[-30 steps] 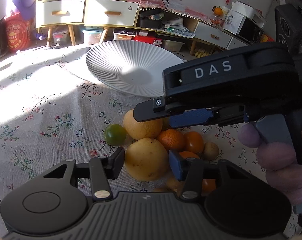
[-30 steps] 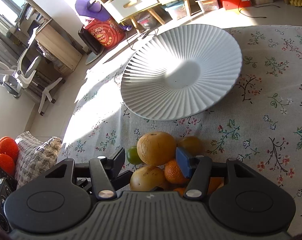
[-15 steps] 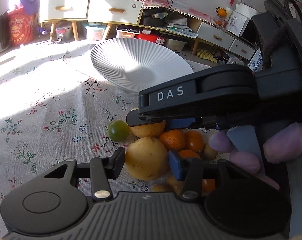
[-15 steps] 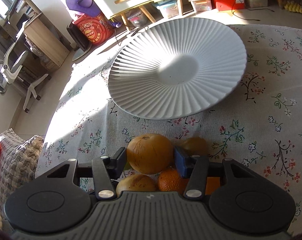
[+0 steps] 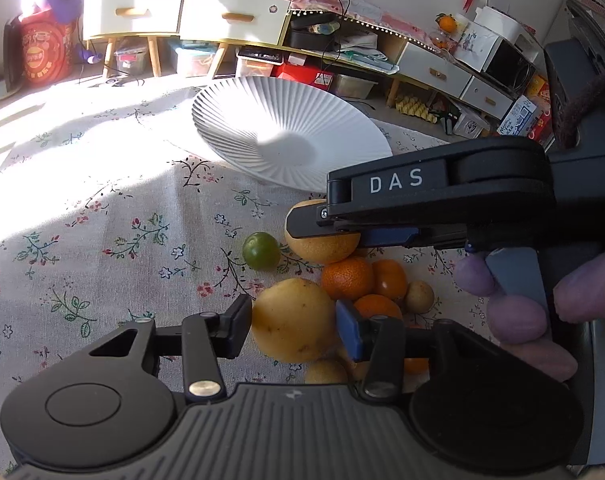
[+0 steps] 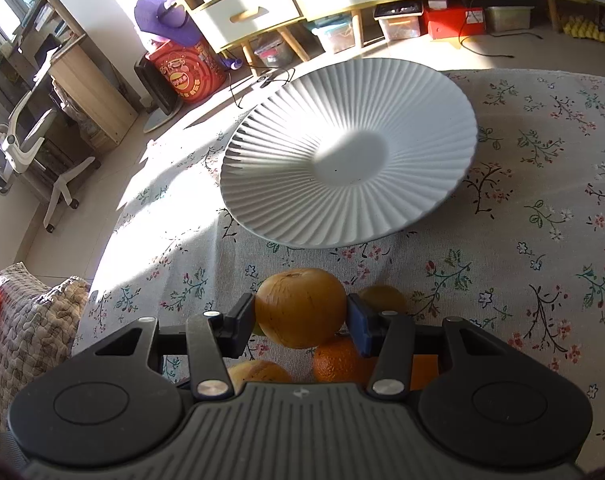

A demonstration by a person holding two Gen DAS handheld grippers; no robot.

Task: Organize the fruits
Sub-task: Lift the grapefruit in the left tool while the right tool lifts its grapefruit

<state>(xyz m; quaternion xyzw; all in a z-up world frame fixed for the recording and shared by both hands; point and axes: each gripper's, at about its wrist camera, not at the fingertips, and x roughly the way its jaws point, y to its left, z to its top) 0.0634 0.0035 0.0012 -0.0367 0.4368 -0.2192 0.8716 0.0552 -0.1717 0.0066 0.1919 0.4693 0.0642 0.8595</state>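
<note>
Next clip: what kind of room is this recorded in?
Probably a home living room: a floral tablecloth covers the table, white-drawered wooden cabinets line the wall, and a white office chair sits at a desk.

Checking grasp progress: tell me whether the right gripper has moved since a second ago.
Yes. The right gripper moved forward toward the white plate; its jaws now sit against the big orange-brown fruit.
</note>
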